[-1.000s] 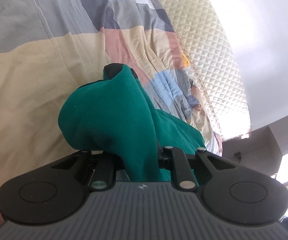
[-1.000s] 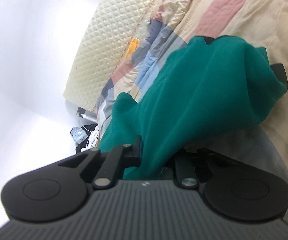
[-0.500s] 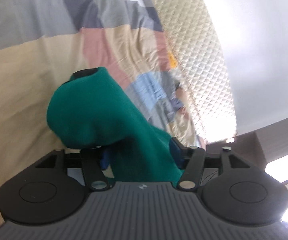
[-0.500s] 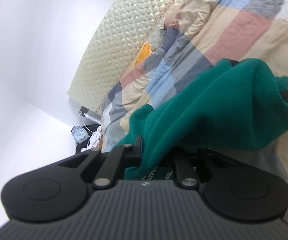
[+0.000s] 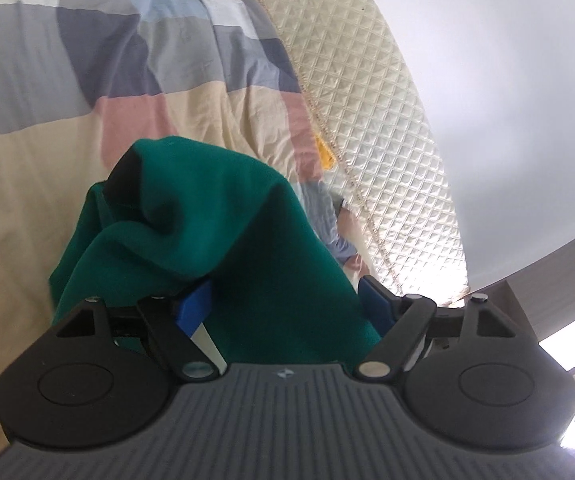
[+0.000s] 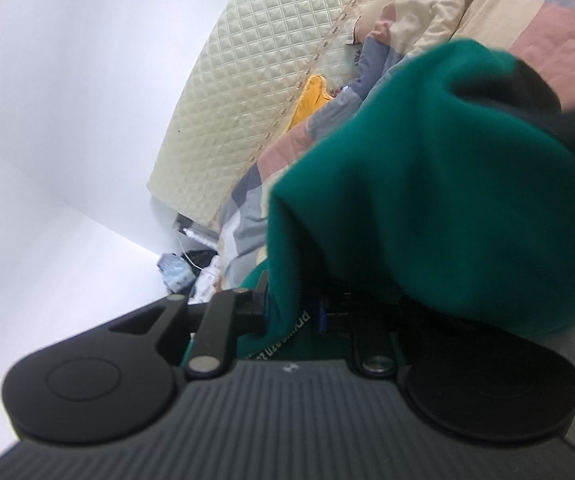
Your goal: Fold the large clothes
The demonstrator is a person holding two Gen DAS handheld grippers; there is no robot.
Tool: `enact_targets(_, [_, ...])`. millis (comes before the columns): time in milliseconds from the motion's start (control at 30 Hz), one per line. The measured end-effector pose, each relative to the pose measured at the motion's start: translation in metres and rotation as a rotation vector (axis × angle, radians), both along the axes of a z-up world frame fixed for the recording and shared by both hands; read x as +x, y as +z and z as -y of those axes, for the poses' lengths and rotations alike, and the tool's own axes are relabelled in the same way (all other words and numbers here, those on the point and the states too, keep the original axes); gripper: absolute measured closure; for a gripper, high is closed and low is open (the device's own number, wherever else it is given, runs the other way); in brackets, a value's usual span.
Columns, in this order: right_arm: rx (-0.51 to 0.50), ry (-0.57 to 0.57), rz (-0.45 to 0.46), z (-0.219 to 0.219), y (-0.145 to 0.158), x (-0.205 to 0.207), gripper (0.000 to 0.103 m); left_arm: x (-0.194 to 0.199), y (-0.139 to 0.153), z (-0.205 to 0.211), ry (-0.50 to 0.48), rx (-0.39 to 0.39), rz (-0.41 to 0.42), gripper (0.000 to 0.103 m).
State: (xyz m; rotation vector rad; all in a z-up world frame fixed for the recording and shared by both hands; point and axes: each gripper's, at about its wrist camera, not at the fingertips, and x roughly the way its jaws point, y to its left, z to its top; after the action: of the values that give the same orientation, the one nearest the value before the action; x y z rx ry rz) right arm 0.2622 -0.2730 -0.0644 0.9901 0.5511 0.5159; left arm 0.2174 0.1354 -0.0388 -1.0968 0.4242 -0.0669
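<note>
Our left gripper [image 5: 287,300] has its jaws spread wide, with the green garment [image 5: 215,216] draped loosely between them above the patchwork quilt [image 5: 135,80] on the bed. Our right gripper [image 6: 299,312] has its jaws closed on a fold of that garment [image 6: 447,200], beside the quilted headboard [image 6: 255,92].

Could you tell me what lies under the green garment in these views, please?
Under the green garment lies the patchwork bed cover. The cloth drapes over both grippers' fingers, hiding most of them and whatever bedding sits directly beneath.
</note>
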Motion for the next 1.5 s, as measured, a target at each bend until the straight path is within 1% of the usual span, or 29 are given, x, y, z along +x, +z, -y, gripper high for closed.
enact_targets(100, [0.025, 0.007, 0.018, -0.002, -0.012, 0.018, 0.077, 0.018, -0.014, -0.004, 0.000, 0.013, 0.035, 0.020])
enact_targets(267, [0.017, -0.008, 0.044, -0.010, -0.039, 0.045, 0.078, 0.048, -0.045, -0.011, -0.023, 0.026, 0.080, 0.020])
enact_targets(367, [0.021, -0.005, 0.064, -0.014, -0.051, 0.057, 0.080, 0.063, -0.054, -0.012, -0.041, 0.061, 0.091, 0.019])
enact_targets(467, [0.025, -0.004, 0.066, -0.015, -0.051, 0.059, 0.079, 0.068, -0.054, -0.012, -0.060, 0.097, 0.112, 0.019])
enact_targets(567, [0.021, 0.010, 0.064, -0.015, -0.044, 0.055, 0.078, 0.066, -0.051, -0.012, -0.056, 0.108, 0.126, 0.019])
enact_targets(600, [0.009, 0.010, 0.064, -0.015, -0.042, 0.053, 0.075, 0.065, -0.048, -0.011, -0.052, 0.114, 0.132, 0.019])
enact_targets(667, [-0.024, 0.002, 0.076, -0.015, -0.033, 0.046, 0.065, 0.059, -0.041, -0.008, -0.058, 0.148, 0.144, 0.019])
enact_targets(700, [-0.045, -0.002, 0.088, -0.016, -0.028, 0.041, 0.057, 0.056, -0.037, -0.005, -0.060, 0.174, 0.144, 0.018])
enact_targets(733, [-0.069, -0.003, 0.102, -0.017, -0.022, 0.035, 0.050, 0.053, -0.032, -0.002, -0.065, 0.213, 0.130, 0.019])
enact_targets(767, [-0.100, -0.006, 0.116, -0.019, -0.016, 0.029, 0.048, 0.050, -0.025, 0.003, -0.068, 0.260, 0.107, 0.019])
enact_targets(800, [-0.138, -0.009, 0.129, -0.020, -0.010, 0.021, 0.045, 0.046, -0.020, 0.009, -0.069, 0.313, 0.102, 0.019])
enact_targets(867, [-0.234, -0.023, 0.151, -0.025, 0.001, 0.006, 0.045, 0.038, -0.010, 0.020, -0.077, 0.401, 0.130, 0.018])
enact_targets(967, [-0.393, -0.048, 0.176, -0.035, 0.013, -0.014, 0.045, 0.031, -0.001, 0.038, -0.091, 0.518, 0.120, 0.018])
enact_targets(1033, [-0.513, -0.067, 0.182, -0.039, 0.015, -0.021, 0.045, 0.029, 0.001, 0.049, -0.109, 0.588, 0.114, 0.018])
enact_targets(1067, [-0.574, -0.074, 0.187, -0.049, 0.015, -0.022, 0.045, 0.029, 0.000, 0.054, -0.115, 0.622, 0.102, 0.018])
enact_targets(1133, [-0.677, -0.092, 0.192, -0.050, 0.015, -0.029, 0.045, 0.029, -0.002, 0.064, -0.117, 0.695, 0.071, 0.018])
enact_targets(1233, [-0.783, -0.139, 0.197, -0.044, 0.015, -0.026, 0.045, 0.030, -0.011, 0.077, -0.129, 0.805, 0.019, 0.018])
enact_targets(1367, [-0.866, -0.202, 0.223, -0.042, 0.008, -0.010, 0.047, 0.038, -0.023, 0.085, -0.131, 0.884, -0.031, 0.018])
enact_targets(1500, [-0.887, -0.227, 0.221, -0.039, 0.004, 0.015, 0.048, 0.047, -0.027, 0.084, -0.130, 0.893, -0.043, 0.017])
